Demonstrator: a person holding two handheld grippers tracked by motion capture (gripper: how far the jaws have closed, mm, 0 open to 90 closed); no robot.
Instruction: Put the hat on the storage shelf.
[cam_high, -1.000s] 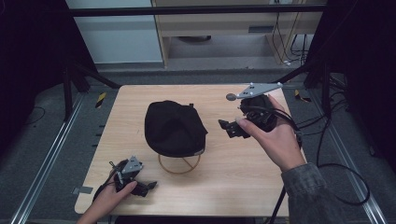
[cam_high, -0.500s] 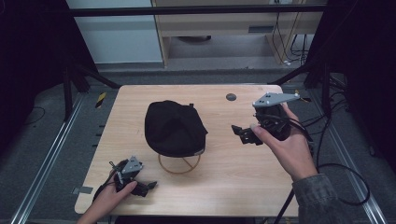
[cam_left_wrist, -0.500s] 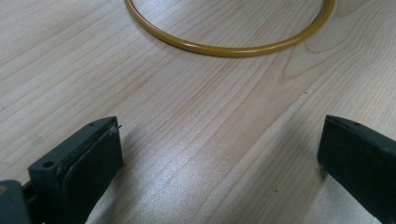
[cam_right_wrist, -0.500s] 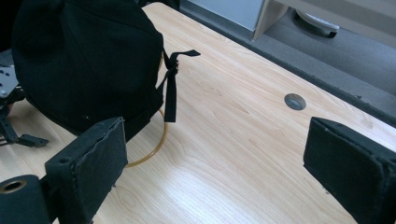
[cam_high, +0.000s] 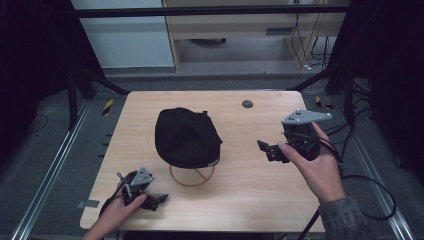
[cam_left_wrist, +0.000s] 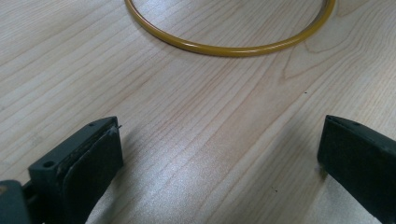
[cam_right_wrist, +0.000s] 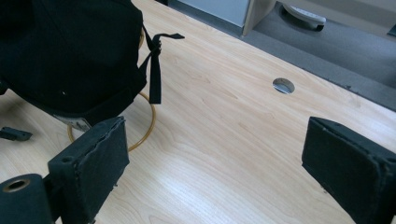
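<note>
Cap (cam_high: 186, 137) sits on yellow ring stand (cam_high: 192, 176), mid table | left gripper (cam_high: 150, 201) open, near-left, resting | right gripper (cam_high: 267, 150) open, facing cap, we judge ready to grasp.

I see a black cap (cam_high: 186, 137) on a pale wood-grain table (cam_high: 240, 195). Under the cap's near edge sits a mustard-yellow ring (cam_left_wrist: 229, 46). Both grippers, left (cam_high: 150, 200) and right (cam_high: 270, 150), are black with grey top plates. Beyond the cap, a small grey disc (cam_high: 247, 104) marks the wood.
</note>
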